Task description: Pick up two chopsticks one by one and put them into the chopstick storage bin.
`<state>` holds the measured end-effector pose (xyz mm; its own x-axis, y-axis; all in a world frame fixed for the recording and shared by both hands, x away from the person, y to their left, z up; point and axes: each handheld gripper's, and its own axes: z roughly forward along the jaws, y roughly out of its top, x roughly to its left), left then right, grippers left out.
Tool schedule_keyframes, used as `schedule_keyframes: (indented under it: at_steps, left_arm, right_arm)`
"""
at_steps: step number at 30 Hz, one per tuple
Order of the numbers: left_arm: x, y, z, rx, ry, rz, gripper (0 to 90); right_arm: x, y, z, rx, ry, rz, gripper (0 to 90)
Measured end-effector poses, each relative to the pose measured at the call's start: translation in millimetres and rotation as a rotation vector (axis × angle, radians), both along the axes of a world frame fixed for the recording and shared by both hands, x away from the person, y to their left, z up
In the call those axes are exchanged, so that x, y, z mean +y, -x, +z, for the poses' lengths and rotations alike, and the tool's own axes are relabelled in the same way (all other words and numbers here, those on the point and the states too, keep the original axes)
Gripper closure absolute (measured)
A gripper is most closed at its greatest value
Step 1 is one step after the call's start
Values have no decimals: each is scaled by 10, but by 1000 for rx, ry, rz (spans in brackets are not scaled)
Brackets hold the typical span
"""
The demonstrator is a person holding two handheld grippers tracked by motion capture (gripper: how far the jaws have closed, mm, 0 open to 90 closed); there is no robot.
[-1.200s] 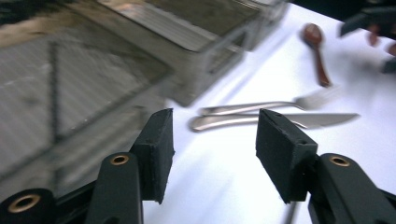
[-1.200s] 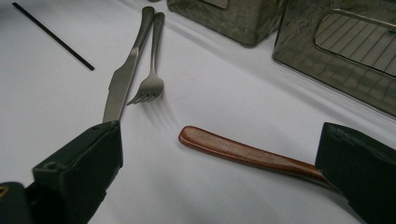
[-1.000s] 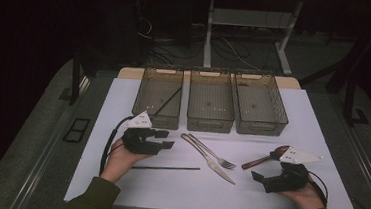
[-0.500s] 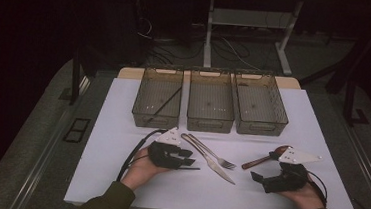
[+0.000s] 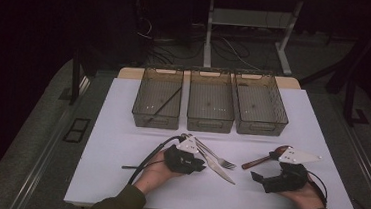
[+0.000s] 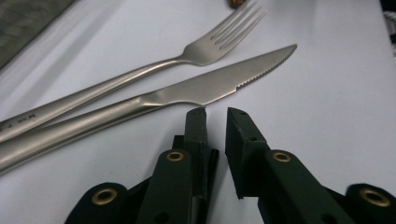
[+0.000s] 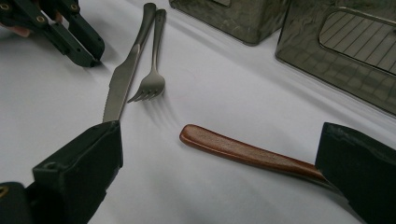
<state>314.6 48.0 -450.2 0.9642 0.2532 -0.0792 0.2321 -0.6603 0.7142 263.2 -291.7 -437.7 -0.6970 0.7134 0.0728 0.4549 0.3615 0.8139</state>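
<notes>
Desk top: plain white, tan wood edge at the far side. Three bins: smoky translucent grey, fine grid pattern on the walls. Knife and fork: brushed silver steel, knife edge serrated. Handle near the right claw: glossy reddish-brown wood. Both claws black; left claw has brass-coloured rivets. Grey triangular plates on top. Sleeves olive green.

A white table is being lit against a dark room; behind the table, cables and white frame legs are being shown on grey floor.
</notes>
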Motion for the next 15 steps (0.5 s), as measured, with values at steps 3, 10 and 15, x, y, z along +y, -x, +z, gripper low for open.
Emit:
schedule_keyframes:
  at_steps: [3,10,15]
  left_arm:
    - [2,0,-1,-5,-2,0,791]
    - [19,4,6,-11,-13,1,814]
    - [25,-7,4,-10,-11,-4,847]
  right_arm:
    - [0,1,1,0,-1,1,4]
    - [-4,4,4,2,-4,-2,4]
    - [-2,4,3,1,-3,-1,4]
